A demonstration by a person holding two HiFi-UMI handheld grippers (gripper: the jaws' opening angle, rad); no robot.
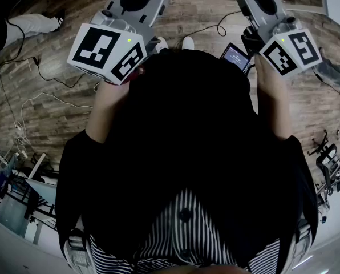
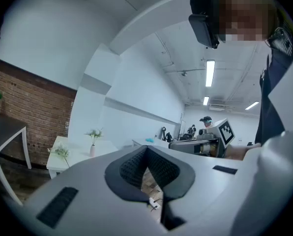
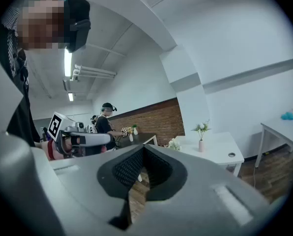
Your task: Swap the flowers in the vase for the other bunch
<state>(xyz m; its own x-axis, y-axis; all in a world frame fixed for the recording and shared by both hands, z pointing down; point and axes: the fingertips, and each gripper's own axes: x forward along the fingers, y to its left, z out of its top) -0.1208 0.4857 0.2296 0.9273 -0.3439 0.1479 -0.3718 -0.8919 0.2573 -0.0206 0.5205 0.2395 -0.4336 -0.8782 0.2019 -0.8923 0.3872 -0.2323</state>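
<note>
Standing well off: white table (image 3: pixel 218 152) w/ vase (image 3: pixel 201 146)

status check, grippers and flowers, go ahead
Left gripper and right gripper both shut, empty. Vase and spare bunch on white table across the room, untouched. Nothing seen in the way.

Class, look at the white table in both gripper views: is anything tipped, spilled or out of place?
Nothing stands out: the vase stands upright on the white table, and the other bunch rests nearby on it.
</note>
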